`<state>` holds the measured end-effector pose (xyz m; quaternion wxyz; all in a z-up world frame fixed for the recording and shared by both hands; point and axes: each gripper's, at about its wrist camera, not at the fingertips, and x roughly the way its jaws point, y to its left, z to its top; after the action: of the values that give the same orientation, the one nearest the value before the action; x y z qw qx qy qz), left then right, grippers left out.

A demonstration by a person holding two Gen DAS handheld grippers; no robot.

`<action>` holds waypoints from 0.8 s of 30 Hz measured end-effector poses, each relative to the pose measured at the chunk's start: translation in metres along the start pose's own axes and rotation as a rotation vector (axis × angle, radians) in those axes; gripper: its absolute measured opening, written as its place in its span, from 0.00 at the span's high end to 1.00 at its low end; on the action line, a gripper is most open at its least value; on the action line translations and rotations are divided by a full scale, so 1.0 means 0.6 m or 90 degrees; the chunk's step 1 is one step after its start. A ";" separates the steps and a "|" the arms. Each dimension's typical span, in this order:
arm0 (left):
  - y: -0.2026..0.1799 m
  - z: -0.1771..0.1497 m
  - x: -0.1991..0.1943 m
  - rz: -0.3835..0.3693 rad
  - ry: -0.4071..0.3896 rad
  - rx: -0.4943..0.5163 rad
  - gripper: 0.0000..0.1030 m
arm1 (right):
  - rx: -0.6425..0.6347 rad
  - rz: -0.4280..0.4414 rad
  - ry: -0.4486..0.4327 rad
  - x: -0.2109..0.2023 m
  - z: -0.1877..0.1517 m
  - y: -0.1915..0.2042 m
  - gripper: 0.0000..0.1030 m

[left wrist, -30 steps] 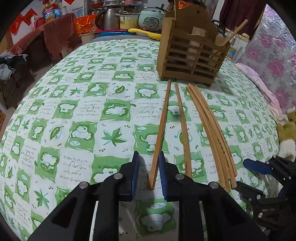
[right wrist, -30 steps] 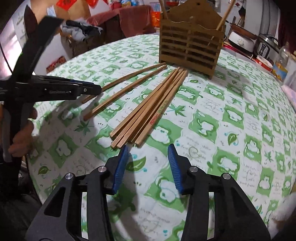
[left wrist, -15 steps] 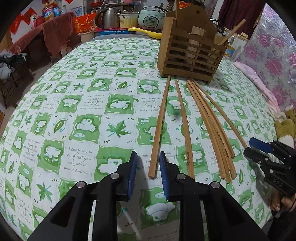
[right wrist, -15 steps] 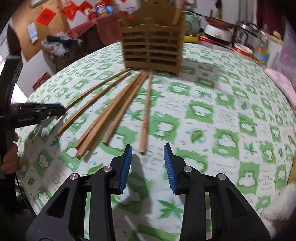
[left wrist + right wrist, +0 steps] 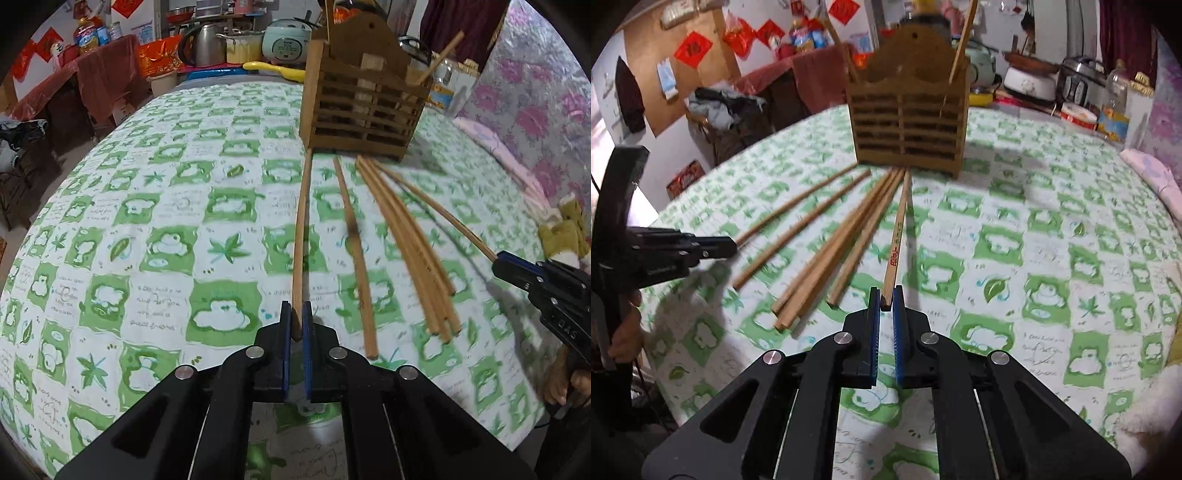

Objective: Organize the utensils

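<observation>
Left tongs (image 5: 296, 317) clamped on the near end of one chopstick (image 5: 301, 229), its far tip touching the wooden holder's (image 5: 364, 107) base. Right tongs (image 5: 885, 301) pinch the red-lettered chopstick (image 5: 897, 243), also aimed at the holder. Between the two, loose chopsticks (image 5: 827, 254) fan out on the surface (image 5: 1052, 236) in front of the holder.

Chopsticks (image 5: 827, 254) fanned on tablecloth (image 5: 1052, 236) before holder (image 5: 908, 125); two chopsticks upright in holder; appliances behind.
</observation>
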<state>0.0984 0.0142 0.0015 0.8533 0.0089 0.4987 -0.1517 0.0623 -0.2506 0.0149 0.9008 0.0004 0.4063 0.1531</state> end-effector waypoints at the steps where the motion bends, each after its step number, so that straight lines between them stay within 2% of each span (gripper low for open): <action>1: 0.000 0.006 -0.011 -0.003 -0.009 -0.002 0.94 | -0.005 -0.002 -0.018 -0.016 0.008 0.004 0.93; 7: -0.017 0.064 -0.092 -0.006 -0.080 0.014 0.94 | -0.020 -0.006 -0.107 -0.103 0.065 0.009 0.93; 13: -0.042 0.132 -0.134 -0.004 -0.116 0.029 0.94 | -0.025 -0.004 -0.150 -0.145 0.115 0.004 0.93; 17: -0.060 0.159 -0.149 -0.007 -0.133 0.041 0.94 | -0.033 0.027 -0.087 -0.114 0.109 0.004 0.84; 19: -0.068 0.163 -0.153 -0.010 -0.139 0.047 0.94 | -0.037 0.027 -0.053 -0.089 0.083 0.005 0.68; 22: -0.078 0.170 -0.152 -0.011 -0.139 0.055 0.94 | -0.032 0.012 0.021 -0.037 0.022 -0.005 0.66; 24: -0.082 0.173 -0.149 -0.008 -0.136 0.060 0.94 | -0.022 0.011 0.050 -0.018 -0.003 -0.013 0.66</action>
<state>0.1323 -0.0276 0.1366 0.8995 0.0294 0.3970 -0.1803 0.0565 -0.2611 0.0207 0.8828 -0.0177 0.4384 0.1677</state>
